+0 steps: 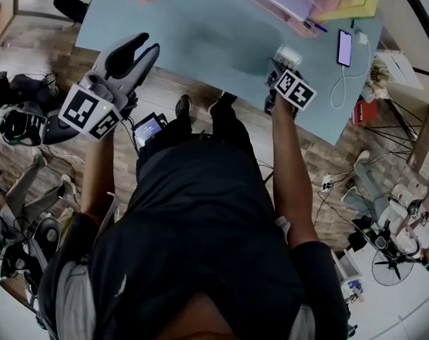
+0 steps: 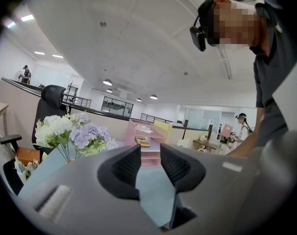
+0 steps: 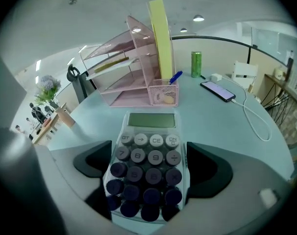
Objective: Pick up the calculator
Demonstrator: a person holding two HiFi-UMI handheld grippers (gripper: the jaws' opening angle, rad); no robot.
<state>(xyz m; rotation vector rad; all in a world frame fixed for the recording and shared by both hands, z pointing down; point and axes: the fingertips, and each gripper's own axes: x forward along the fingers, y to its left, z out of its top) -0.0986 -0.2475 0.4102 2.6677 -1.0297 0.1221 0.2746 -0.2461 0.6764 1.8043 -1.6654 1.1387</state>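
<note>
Calculator lies flat on the table near its front edge, keys up, w/ the right hand-held gripper set lengthwise over it and both jaws against its long sides. So it looks gripped but not yet lifted. Left hand-held gripper is held off the table edge, prob. just kept clear, jaws a narrow gap apart w/ nothing between. Legible keys: "GT", "CE", "ON/C", 7, 8, 9; display blank, no brand readable.

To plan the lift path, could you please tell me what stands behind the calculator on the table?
Behind the calculator: a pink tiered tray, a pink mesh holder with a blue pen, and a yellow folder. What lies behind the tray is covered.
</note>
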